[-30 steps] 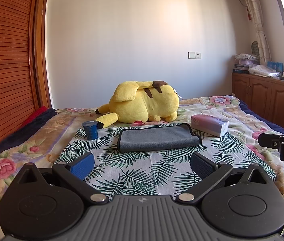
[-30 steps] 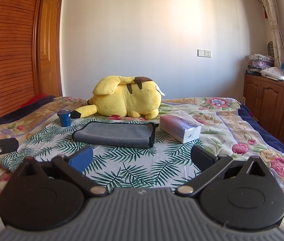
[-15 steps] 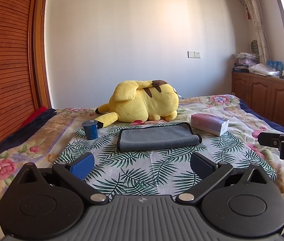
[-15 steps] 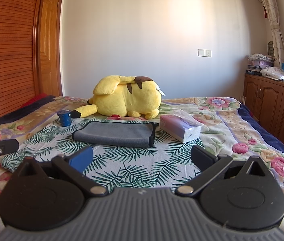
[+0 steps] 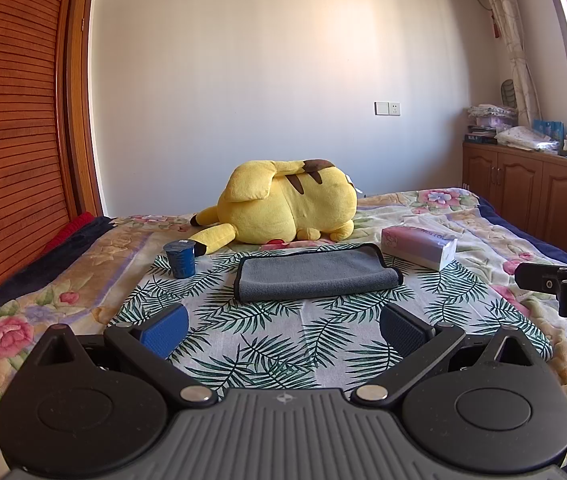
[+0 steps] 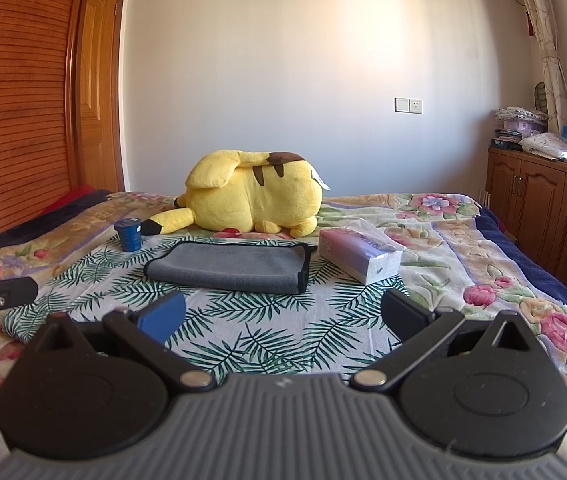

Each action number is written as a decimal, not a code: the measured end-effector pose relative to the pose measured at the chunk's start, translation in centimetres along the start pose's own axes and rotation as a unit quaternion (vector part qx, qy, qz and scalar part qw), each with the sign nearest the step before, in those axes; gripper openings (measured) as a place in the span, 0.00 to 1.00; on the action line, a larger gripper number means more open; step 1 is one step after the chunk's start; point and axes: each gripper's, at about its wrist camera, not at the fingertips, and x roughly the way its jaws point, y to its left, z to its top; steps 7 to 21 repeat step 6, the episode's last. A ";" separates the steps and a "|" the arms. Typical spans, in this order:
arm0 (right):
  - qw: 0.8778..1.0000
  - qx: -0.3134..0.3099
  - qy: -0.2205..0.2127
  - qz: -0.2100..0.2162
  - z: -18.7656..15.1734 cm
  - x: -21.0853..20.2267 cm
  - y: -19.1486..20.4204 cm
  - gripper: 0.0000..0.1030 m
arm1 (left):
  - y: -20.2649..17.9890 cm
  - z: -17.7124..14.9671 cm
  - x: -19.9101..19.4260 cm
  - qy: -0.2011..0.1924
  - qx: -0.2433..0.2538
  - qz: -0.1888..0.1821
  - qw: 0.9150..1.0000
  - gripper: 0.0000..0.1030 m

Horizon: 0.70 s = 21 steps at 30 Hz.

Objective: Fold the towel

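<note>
Grey towel [image 5: 315, 274] lies flat on the palm-leaf sheet [image 5: 275, 344], straight ahead of both grippers, long axis left-right. Left gripper [image 5: 283, 326] and right gripper [image 6: 281, 314] both spread wide, empty, well short of it. Towel sits left of centre for the right, so neither looks clearly nearer.

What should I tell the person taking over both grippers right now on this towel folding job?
Left gripper: open, empty, short of the towel.
Right gripper: open, empty, also short of it.
Grey microfibre towel with black trim: flat on the palm-leaf sheet, apparently already folded over once, between the small blue cup and the pink tissue pack, in front of the yellow plush toy.
Done: possibly one fold.
Left: grip an edge and complete any remaining folds.
</note>
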 end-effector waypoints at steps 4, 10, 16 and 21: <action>1.000 0.000 0.000 0.000 0.0 0.0 0.0 1.00 | 0.0 0.0 0.0 0.000 0.001 0.000 1.000 0.84; 1.000 0.000 0.000 0.000 0.0 0.0 0.0 1.00 | 0.0 0.0 0.0 0.001 0.001 0.000 1.000 0.84; 1.000 0.000 0.000 0.000 0.0 0.0 0.0 1.00 | 0.0 0.0 0.0 0.001 0.001 0.000 1.000 0.84; 1.000 0.000 0.000 0.000 0.0 0.0 0.0 1.00 | 0.0 0.0 0.0 0.001 0.001 0.000 1.000 0.84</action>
